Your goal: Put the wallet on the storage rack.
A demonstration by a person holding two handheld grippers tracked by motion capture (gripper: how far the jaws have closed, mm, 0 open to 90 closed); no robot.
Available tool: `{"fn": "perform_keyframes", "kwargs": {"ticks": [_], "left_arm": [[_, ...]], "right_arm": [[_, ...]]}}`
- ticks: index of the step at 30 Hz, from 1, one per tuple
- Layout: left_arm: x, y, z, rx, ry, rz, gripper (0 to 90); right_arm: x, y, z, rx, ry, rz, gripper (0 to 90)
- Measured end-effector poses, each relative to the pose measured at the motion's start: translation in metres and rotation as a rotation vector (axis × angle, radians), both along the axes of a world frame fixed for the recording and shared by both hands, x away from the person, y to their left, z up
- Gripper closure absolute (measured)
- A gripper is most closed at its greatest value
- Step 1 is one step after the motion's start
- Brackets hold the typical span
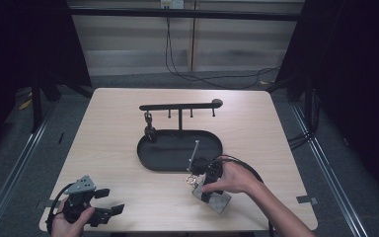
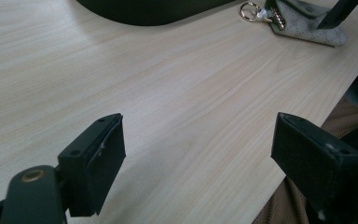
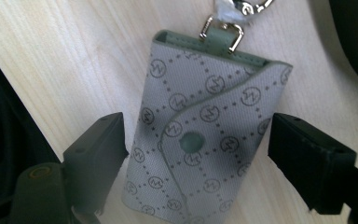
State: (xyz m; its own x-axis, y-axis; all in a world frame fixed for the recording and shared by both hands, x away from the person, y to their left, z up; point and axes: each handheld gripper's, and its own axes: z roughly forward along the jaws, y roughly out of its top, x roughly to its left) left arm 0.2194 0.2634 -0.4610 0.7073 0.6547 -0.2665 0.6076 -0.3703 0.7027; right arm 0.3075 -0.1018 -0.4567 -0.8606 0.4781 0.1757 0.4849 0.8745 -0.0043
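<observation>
Now the person holds one gripper in each hand over a light wooden table (image 1: pixel 113 143). The left gripper (image 1: pixel 109 201) is at the near left corner of the table, held by the left hand (image 1: pixel 69 223). In the left gripper view its two black jaws stand wide apart, and between them is only the bare table top, so it holds nothing.

The right gripper (image 1: pixel 208 174) is at the near right part of the table, under the right hand (image 1: pixel 229 178), and it points down at a small grey key pouch (image 3: pixel 200 135). The pouch lies flat on the wood, just in front of the black oval tray (image 1: pixel 150 155). It has a printed pattern of circles and dotted lines, a flap with a round snap button (image 3: pixel 190 142), and a metal clasp (image 3: pixel 223 28) at its top end. In the right gripper view the jaws are open, one on each side of the pouch; they are close to its edges, but they are not closed on it. In the left gripper view the pouch has a small metal ring (image 2: pixel 250 11) at its end.

Behind the tray stands a black rack with a horizontal bar (image 1: pixel 180 105) and several hooks. One dark object (image 1: pixel 149 129) hangs from the left hook, above the tray's far left edge. I cannot tell what it is.
</observation>
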Motion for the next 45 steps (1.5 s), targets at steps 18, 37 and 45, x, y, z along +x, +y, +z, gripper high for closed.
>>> {"fn": "perform_keyframes", "kwargs": {"ticks": [18, 37, 45], "left_arm": [[0.0, 0.0, 0.0, -0.029, 0.018, -0.012, 17.4], [0.001, 0.002, 0.0, -0.029, 0.022, -0.006, 17.3], [0.002, 0.002, -0.001, -0.032, 0.025, -0.005, 17.4]], "right_arm": [[-0.008, 0.006, -0.014, -0.032, -0.027, 0.04, 19.8], [-0.014, 0.019, -0.014, -0.121, -0.087, 0.089, 29.1], [-0.012, 0.019, -0.013, -0.13, -0.066, 0.06, 31.3]]}}
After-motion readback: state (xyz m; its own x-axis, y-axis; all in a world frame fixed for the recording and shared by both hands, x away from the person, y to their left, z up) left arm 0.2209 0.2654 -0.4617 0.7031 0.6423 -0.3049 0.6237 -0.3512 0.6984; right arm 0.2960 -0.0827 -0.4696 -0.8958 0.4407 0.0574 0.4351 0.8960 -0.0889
